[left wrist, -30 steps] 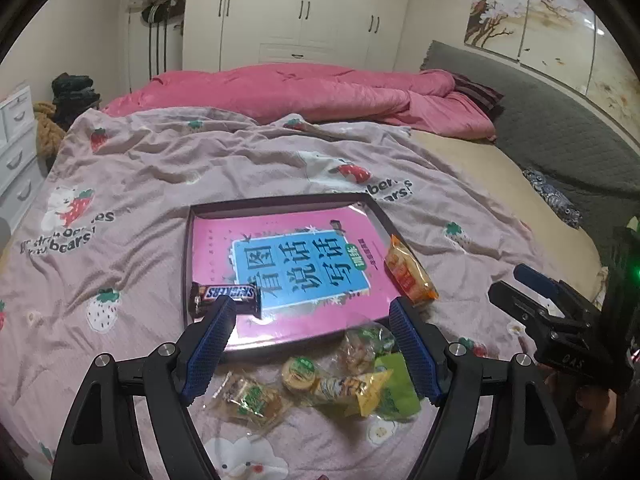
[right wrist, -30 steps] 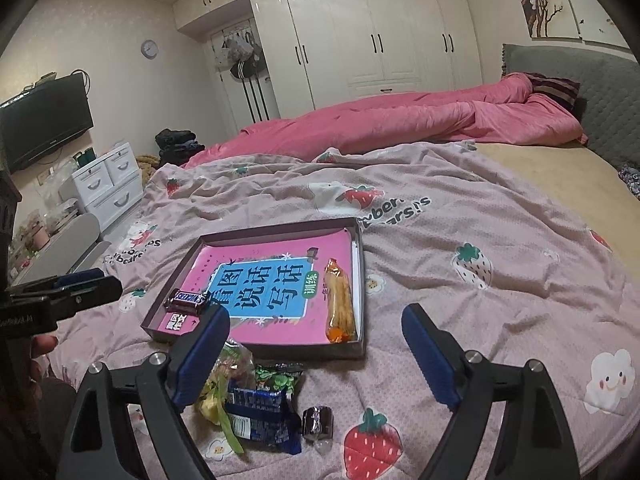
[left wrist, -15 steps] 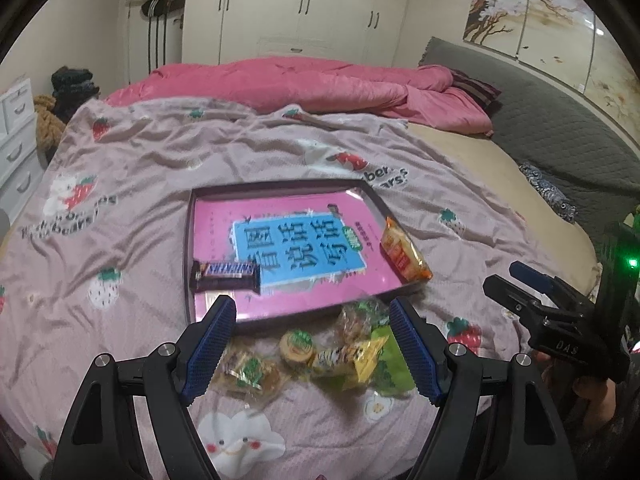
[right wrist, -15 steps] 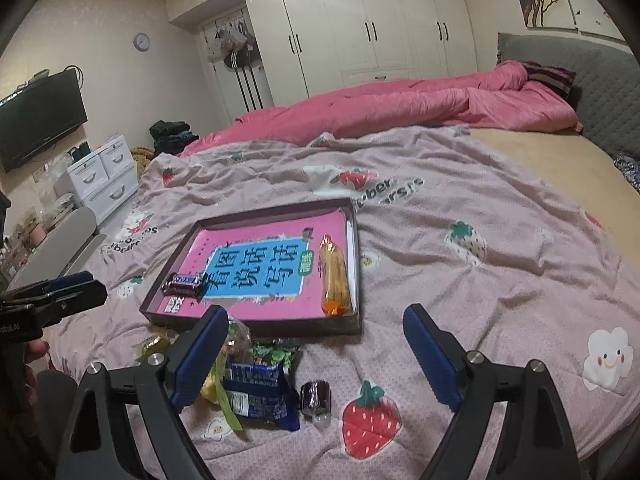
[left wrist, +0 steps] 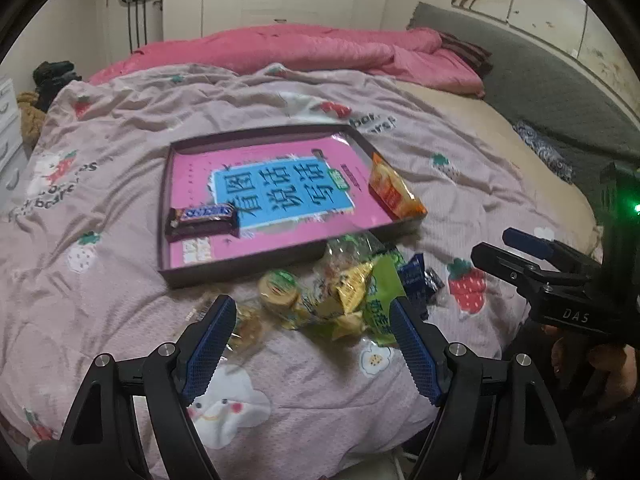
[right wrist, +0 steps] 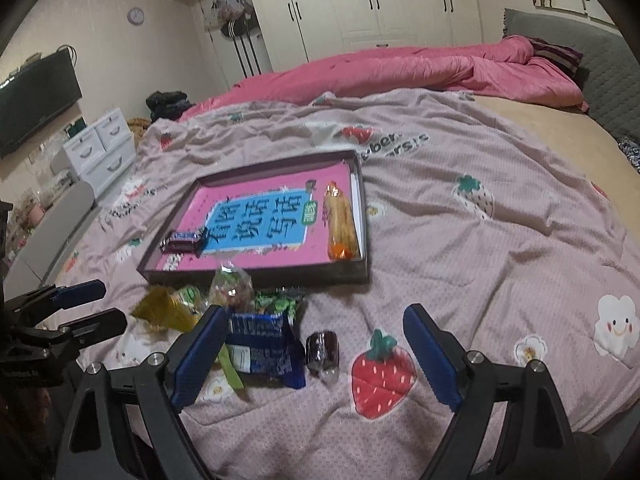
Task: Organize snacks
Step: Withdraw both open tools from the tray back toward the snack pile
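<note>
Left wrist view: left hand-held gripper (left wrist: 310, 344) low in frame, blue pads spread wide apart, holding nothing, hovering over a loose heap of snacks (left wrist: 344, 296) on the bed's strawberry-print cover (left wrist: 100, 288). Just beyond the heap, a shallow dark tray (left wrist: 240, 270) with a pink and blue printed base. Inside it, a brown chocolate bar (left wrist: 202, 220) near the front left corner and an orange packet (left wrist: 394, 192) leaning along the right wall. Right wrist view: right hand-held gripper (right wrist: 316, 356) likewise wide apart and empty, above a blue wrapper (right wrist: 262, 344) and a small dark candy (right wrist: 322, 350). Pink duvet (right wrist: 400, 74) bunched at the far side, white wardrobe (right wrist: 380, 4) behind.
</note>
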Demonstrator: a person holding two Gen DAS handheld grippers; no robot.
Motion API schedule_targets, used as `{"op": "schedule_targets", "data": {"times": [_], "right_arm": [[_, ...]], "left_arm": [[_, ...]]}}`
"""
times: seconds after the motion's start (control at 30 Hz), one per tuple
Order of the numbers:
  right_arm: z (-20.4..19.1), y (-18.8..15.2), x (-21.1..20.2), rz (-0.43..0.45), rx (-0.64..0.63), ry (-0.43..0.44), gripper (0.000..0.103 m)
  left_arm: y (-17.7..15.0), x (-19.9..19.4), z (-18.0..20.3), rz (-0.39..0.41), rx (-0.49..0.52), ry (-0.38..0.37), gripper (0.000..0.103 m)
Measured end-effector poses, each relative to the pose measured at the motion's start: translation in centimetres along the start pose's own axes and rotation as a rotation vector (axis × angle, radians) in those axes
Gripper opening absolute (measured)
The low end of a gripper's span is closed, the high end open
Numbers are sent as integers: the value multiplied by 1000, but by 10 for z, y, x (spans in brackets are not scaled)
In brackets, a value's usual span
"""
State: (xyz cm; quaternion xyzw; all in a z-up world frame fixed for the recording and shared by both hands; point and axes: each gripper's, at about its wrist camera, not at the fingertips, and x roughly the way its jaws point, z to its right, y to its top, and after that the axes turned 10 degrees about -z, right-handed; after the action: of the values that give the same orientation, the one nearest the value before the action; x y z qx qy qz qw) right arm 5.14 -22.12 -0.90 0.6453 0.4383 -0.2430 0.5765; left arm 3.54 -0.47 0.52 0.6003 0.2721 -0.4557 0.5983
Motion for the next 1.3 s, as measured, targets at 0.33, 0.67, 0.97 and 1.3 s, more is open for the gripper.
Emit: {"op": "schedule_targets", "data": {"times": [0.33,0.67,0.97,1.3], "right_arm": [[-1,-9,16,-89,-4,-19,89],[2,-13,44,-182,8,-1,89],[-2,-13,56,-206,-8,11,89],[-4,-12,65,-223,-21,-3,89]], "left_arm": [[9,31,23,-24,79,38,80],[18,51,21,-31,87,55,80],[20,60,16,-36,76,56,76],[24,67,6,-51,53,54,67]]}}
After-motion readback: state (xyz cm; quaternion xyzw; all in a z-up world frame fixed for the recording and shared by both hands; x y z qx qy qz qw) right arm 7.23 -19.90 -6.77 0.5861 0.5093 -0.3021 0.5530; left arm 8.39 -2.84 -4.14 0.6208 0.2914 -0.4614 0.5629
